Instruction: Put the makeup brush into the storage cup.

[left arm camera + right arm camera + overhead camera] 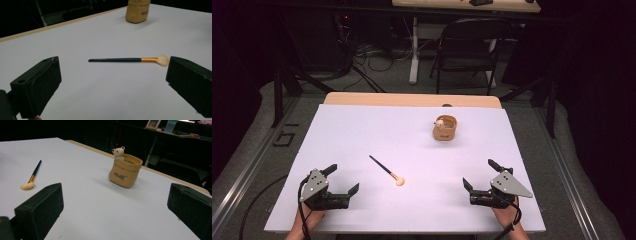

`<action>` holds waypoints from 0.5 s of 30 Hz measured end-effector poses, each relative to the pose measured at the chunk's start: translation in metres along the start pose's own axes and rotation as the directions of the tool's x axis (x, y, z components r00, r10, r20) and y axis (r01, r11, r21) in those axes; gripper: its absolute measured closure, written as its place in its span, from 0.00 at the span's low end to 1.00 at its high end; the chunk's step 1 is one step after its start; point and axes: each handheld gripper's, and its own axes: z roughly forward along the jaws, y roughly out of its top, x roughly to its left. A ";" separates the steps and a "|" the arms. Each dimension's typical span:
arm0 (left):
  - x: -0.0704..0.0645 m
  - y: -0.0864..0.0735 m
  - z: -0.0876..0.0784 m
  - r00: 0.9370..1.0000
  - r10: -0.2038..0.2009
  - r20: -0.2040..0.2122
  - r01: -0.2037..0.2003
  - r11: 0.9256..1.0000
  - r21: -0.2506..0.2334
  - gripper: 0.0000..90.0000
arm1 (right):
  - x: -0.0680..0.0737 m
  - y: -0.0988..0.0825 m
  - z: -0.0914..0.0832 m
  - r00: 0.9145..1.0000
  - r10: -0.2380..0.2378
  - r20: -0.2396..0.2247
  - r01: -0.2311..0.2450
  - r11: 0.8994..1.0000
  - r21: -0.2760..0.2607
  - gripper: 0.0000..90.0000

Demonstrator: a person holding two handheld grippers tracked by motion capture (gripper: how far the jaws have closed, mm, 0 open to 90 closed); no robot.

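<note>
On the white sheet covering the table (362, 130), two loose things are counted: one makeup brush with a slim dark handle, a gold ferrule and a pale fluffy head (387, 171), and one tan, sack-shaped ceramic holder (445, 128) with a single small cream bear figure (119, 152) perched at its rim. The brush is laid flat near the middle of the sheet, its bristles turned toward the person's side. The holder is stood upright farther back and to the right, well apart from the brush.

Dark script is printed on the front of the holder, but it cannot be read with certainty. Fine lettering is seen along the brush handle in the left gripper view (125, 59); it is too small to be made out.

Two hand-held grippers are counted, one at each near corner. The left gripper (341, 181) is held with its jaws spread wide and nothing between them; the brush is seen beyond them. The right gripper (479, 174) is likewise released, jaws wide apart, with the holder seen between and beyond them.

Nothing is placed between either gripper and the two things. Behind the table, one dark folding chair (469, 45), tangled cables on the floor (372, 62) and a second table's edge (437, 4) are seen.
</note>
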 end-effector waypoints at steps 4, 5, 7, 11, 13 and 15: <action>0.001 0.001 0.006 1.000 0.005 0.007 -0.005 1.000 0.007 0.00 | 0.000 0.000 0.000 1.000 0.000 -0.001 0.000 1.000 0.001 0.00; 0.001 0.001 0.007 1.000 0.005 0.011 -0.005 1.000 0.005 0.00 | 0.000 0.000 0.000 1.000 -0.001 -0.001 0.001 1.000 0.001 0.00; 0.002 0.002 0.009 1.000 0.005 0.015 -0.006 1.000 0.008 0.00 | 0.000 0.000 0.000 1.000 0.000 0.000 0.000 1.000 0.002 0.00; 0.004 0.003 0.014 1.000 0.006 0.022 -0.006 1.000 0.010 0.00 | 0.000 0.000 0.000 1.000 0.001 -0.001 -0.001 1.000 0.000 0.00; 0.005 0.004 0.016 1.000 0.007 0.025 -0.008 1.000 0.016 0.00 | 0.000 0.000 0.000 1.000 0.000 -0.002 0.000 1.000 0.000 0.00; 0.005 0.004 0.017 1.000 0.009 0.029 -0.009 1.000 0.017 0.00 | 0.000 0.000 0.000 1.000 0.001 -0.002 -0.001 1.000 0.000 0.00</action>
